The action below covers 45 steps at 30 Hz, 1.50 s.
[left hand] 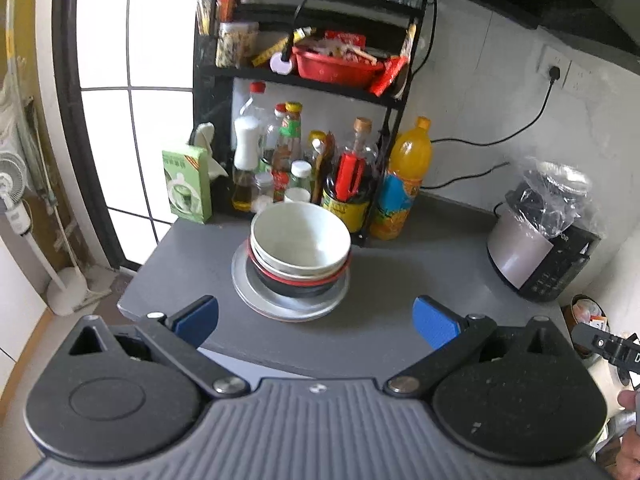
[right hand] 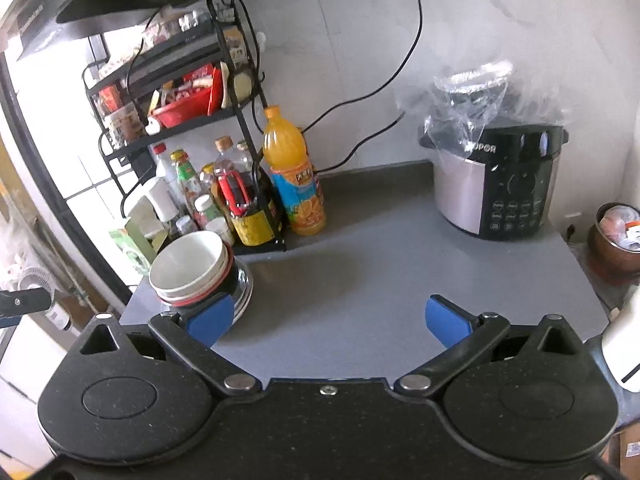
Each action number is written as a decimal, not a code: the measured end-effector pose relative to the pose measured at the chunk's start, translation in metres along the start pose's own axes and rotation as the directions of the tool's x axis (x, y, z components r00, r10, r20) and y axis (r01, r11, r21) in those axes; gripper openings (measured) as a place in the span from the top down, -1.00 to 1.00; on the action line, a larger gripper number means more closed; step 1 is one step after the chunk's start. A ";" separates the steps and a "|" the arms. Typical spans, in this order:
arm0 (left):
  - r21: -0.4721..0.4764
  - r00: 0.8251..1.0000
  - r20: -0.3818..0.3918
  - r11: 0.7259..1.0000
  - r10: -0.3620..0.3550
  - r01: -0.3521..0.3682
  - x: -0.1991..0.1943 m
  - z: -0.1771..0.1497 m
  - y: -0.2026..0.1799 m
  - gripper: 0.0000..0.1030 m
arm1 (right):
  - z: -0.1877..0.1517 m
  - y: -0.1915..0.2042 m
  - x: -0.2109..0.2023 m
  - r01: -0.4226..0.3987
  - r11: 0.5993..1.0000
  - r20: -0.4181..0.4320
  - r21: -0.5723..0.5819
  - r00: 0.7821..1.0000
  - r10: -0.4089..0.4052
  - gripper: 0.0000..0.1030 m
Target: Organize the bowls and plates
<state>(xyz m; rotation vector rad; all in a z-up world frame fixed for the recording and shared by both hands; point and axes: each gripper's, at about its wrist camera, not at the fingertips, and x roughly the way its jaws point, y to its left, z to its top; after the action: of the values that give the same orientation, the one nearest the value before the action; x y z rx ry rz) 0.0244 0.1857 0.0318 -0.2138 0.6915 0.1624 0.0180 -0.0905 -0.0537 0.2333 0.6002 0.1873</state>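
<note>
A stack stands on the grey counter (left hand: 420,280): a white bowl (left hand: 300,238) on top, more bowls with a red rim and a black one under it, all on a metal plate (left hand: 256,300). My left gripper (left hand: 316,322) is open just in front of the stack, touching nothing. In the right wrist view the same white bowl (right hand: 188,264) and plate (right hand: 244,288) sit at the left. My right gripper (right hand: 330,320) is open over bare counter (right hand: 360,272), its left pad (right hand: 210,318) near the plate's edge, with nothing between the pads.
A black rack (left hand: 304,80) of bottles and jars stands behind the stack, with an orange juice bottle (left hand: 404,180) beside it. A rice cooker (right hand: 496,184) under a plastic bag sits at the right back. A green box (left hand: 186,184) stands at the counter's left edge. A brown pot (right hand: 616,240) sits at the far right.
</note>
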 end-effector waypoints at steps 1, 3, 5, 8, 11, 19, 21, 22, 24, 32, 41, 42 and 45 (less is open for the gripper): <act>0.008 1.000 0.009 1.000 0.007 -0.007 -0.003 0.000 0.001 -0.99 | 0.000 0.003 -0.003 0.002 1.000 0.006 0.002 1.000 -0.002 -1.00; 0.032 0.999 0.035 0.999 0.018 -0.019 -0.011 0.001 0.000 -0.99 | -0.002 0.009 -0.010 0.013 1.000 0.016 0.001 1.000 -0.013 -1.00; 0.058 0.998 0.056 0.998 0.024 -0.027 -0.018 0.000 -0.001 -0.99 | -0.003 0.015 -0.016 0.023 1.000 0.027 -0.008 0.999 -0.023 -1.00; 0.072 0.997 0.075 0.997 0.022 -0.027 -0.027 -0.002 -0.003 -0.99 | -0.007 0.022 -0.023 0.028 0.999 0.033 -0.021 0.999 -0.027 -1.00; 0.088 0.996 0.087 0.996 0.024 -0.032 -0.033 -0.004 -0.006 -0.99 | -0.012 0.028 -0.030 0.041 0.999 0.042 -0.028 0.998 -0.040 -1.00; 0.104 0.996 0.075 0.993 0.045 -0.053 -0.043 -0.023 -0.021 -0.99 | -0.023 0.046 -0.050 0.095 0.995 0.069 -0.038 0.993 -0.092 -1.00; 0.116 0.996 0.077 0.992 0.042 -0.051 -0.045 -0.027 -0.023 -0.99 | -0.027 0.050 -0.051 0.073 0.996 0.072 -0.055 0.995 -0.069 -1.00; 0.128 0.996 0.079 0.991 0.041 -0.051 -0.047 -0.029 -0.024 -0.99 | -0.029 0.052 -0.051 0.060 0.996 0.072 -0.067 0.996 -0.055 -1.00; 0.151 0.996 0.083 0.987 0.046 -0.058 -0.050 -0.034 -0.026 -0.99 | -0.032 0.056 -0.052 0.065 0.995 0.068 -0.077 0.996 -0.060 -1.00; 0.158 0.996 0.054 0.985 0.065 -0.073 -0.053 -0.050 -0.015 -0.99 | -0.042 0.065 -0.056 0.058 0.992 0.034 -0.110 0.998 -0.054 -1.00; 0.165 0.998 0.023 0.984 0.062 -0.065 -0.057 -0.062 -0.008 -0.99 | -0.055 0.071 -0.064 0.066 0.988 0.023 -0.139 0.998 -0.063 -1.00; 0.169 0.998 0.025 0.984 0.053 -0.057 -0.058 -0.064 -0.008 -0.99 | -0.057 0.070 -0.064 0.066 0.989 0.020 -0.136 0.998 -0.063 -1.00; 0.183 0.999 0.027 0.982 0.047 -0.051 -0.060 -0.069 -0.010 -0.99 | -0.062 0.067 -0.064 0.068 0.991 -0.003 -0.119 0.998 -0.069 -1.00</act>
<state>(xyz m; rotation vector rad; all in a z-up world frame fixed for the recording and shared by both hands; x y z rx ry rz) -0.0610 0.1546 0.0203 -0.0186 0.6856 0.1468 -0.0765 -0.0316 -0.0512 0.0969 0.6008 0.1571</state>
